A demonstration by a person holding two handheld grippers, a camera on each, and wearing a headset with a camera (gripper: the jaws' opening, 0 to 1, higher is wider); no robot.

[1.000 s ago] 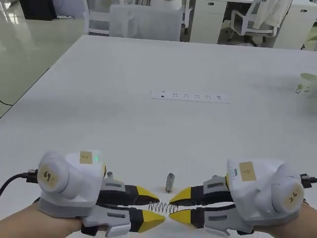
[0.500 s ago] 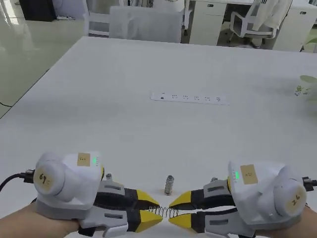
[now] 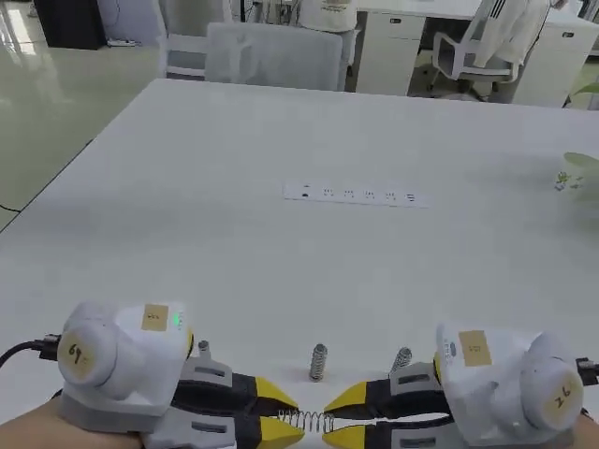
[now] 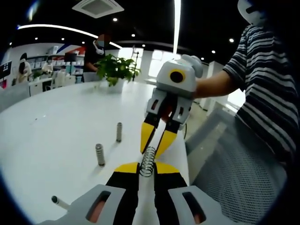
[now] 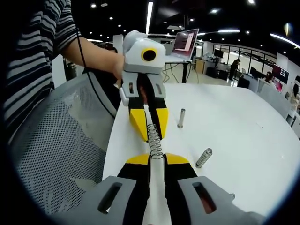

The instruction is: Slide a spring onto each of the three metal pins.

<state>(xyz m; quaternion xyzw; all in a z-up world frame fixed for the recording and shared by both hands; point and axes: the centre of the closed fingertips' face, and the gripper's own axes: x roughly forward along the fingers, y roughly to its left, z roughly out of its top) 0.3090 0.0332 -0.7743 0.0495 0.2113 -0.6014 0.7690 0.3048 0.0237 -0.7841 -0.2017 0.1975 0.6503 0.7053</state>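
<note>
Pulled back slightly, left gripper point(image 3: 296, 419) and right gripper point(image 3: 328, 421) jaws pinch the third silver coil spring point(image 5: 153, 136), which next needs aligning over the bare steel pin point(image 5: 181, 118).

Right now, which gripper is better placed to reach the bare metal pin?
Probably left: both hold the coiled metal spring, but the bare metal pin stands beside the left gripper, farther from the right gripper.

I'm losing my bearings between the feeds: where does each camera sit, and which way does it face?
Head view: on the headset, looking forward and down over the white table; left claw and right claw at the bottom edge.
Left gripper view: on left claw, looking along its jaws at right claw and the person's striped sleeve.
Right gripper view: on right claw, facing left claw.
Shared: the spring between both claws.
</note>
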